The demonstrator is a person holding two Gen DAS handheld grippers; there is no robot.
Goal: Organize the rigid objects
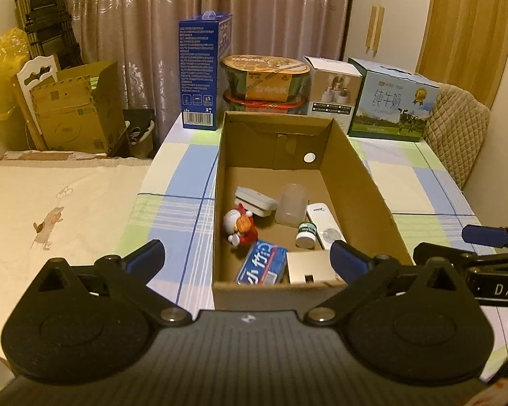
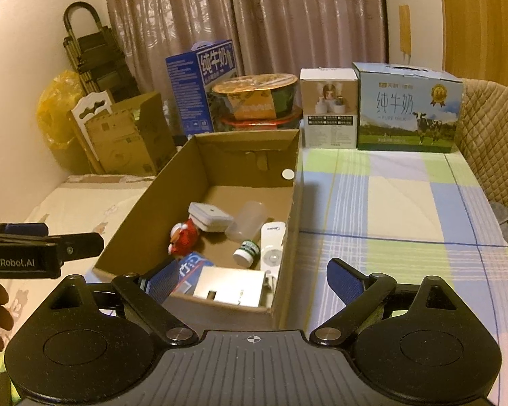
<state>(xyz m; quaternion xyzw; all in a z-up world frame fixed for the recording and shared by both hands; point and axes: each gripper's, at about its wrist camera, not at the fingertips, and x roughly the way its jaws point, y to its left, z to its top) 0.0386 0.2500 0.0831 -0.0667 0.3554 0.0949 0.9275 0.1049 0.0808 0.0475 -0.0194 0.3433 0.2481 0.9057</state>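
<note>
Left wrist view: an open cardboard box (image 1: pixel 355 182) of small items sits mid-table, both claws spread wide and holding nothing.

Milk cartons (image 1: pixel 394 101), stacked noodle bowls (image 1: pixel 266 83) and a white box (image 1: pixel 335 91) line the table's (image 1: pixel 416 182) far edge behind it. Inside lie a Doraemon figure (image 1: pixel 239 225), blue packet (image 1: pixel 262 264), pill bottle (image 1: pixel 305 235), white remote (image 1: pixel 323 223) and clear cup (image 1: pixel 291 204). The right wrist view shows the left gripper (image 2: pixel 84 247) outside the box's left wall; the right gripper (image 2: pixel 250 279) hovers at its near corner.

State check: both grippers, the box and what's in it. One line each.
left gripper: open, empty
right gripper: open, empty
cardboard box: open-topped, upright
clear plastic cup: lying on its side in the box
small white bottle: green cap on, tilted
white remote: lying flat by the right wall
red figurine: lying down
blue packet: flat, closed
</note>
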